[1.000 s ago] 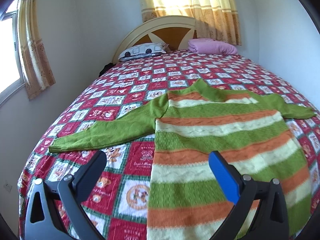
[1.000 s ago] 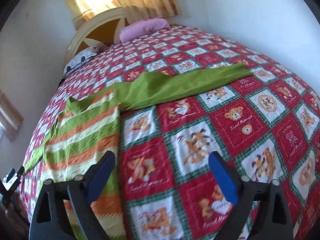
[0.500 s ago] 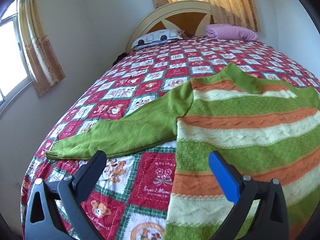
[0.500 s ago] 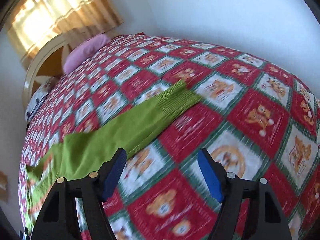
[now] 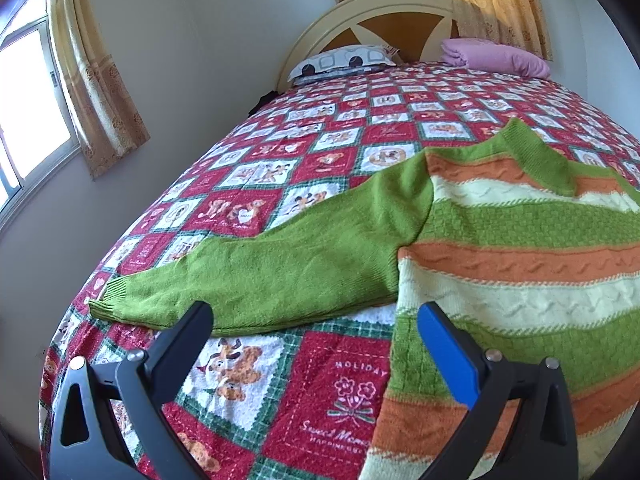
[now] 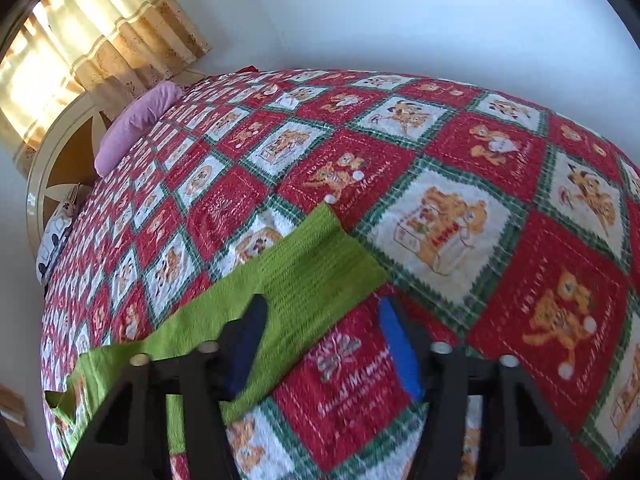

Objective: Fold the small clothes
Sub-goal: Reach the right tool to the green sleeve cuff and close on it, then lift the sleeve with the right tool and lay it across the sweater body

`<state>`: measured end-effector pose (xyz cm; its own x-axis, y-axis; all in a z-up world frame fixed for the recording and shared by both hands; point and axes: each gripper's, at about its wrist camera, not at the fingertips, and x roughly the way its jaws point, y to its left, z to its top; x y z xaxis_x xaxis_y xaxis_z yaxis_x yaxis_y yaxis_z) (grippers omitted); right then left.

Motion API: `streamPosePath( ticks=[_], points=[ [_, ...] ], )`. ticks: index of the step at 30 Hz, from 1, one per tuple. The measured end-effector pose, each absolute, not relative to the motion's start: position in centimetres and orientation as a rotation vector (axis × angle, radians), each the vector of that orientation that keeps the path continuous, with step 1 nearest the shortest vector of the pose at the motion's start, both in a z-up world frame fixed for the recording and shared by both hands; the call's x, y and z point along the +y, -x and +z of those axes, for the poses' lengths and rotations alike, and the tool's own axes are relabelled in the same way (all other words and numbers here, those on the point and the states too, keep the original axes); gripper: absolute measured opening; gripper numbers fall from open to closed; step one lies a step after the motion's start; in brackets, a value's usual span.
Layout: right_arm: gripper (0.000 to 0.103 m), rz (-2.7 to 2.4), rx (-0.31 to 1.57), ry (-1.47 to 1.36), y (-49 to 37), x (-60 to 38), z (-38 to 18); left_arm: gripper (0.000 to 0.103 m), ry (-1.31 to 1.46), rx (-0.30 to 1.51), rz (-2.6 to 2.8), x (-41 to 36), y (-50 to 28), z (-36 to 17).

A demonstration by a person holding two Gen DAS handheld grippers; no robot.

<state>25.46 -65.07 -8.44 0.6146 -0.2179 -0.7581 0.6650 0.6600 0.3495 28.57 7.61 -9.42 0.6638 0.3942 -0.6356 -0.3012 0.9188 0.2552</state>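
A small knit sweater (image 5: 520,248) with green, orange and cream stripes lies flat on the bed. Its green left sleeve (image 5: 260,276) stretches out to the left, cuff near the bed's edge. My left gripper (image 5: 316,320) is open and empty, just above the quilt in front of that sleeve. In the right wrist view the green right sleeve (image 6: 304,284) lies across the quilt, cuff pointing up and right. My right gripper (image 6: 322,322) is open, low over the cuff end, its left finger over the sleeve.
The bed carries a red, white and green patchwork quilt (image 5: 360,128) with bear prints. A patterned pillow (image 5: 344,60) and a pink pillow (image 5: 496,58) lie by the headboard (image 5: 384,12). Walls stand close on both sides, a window (image 5: 24,112) at left.
Both grippers have moved outward and lower, the left toward the left sleeve, the right onto the right sleeve's cuff. The right jaws have narrowed somewhat. The sweater has not moved.
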Motion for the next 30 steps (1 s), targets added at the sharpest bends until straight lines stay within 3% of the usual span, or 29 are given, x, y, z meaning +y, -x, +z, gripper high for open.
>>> streamPosePath(
  ticks=[2, 3, 11, 30],
  points=[
    [0.01, -0.549, 0.766, -0.661, -26.3, -65.0, -8.8, 0.103, -0.128, 0.761, 0.399, 7.9, -28.9, -9.9],
    [0.008, -0.546, 0.774, -0.656, -26.6, -64.8, -9.0, 0.103, -0.127, 0.768, 0.401, 7.9, -29.1, -10.1],
    [0.006, -0.544, 0.719, -0.552, -26.4, -62.6, -5.8, 0.103, -0.059, 0.779, 0.386, 9.2, -29.1, -10.4],
    [0.006, -0.262, 0.483, -0.158, -28.6, -42.3, 12.6, 0.103, 0.144, 0.752, 0.367, 14.3, -27.0, -11.1]
  ],
)
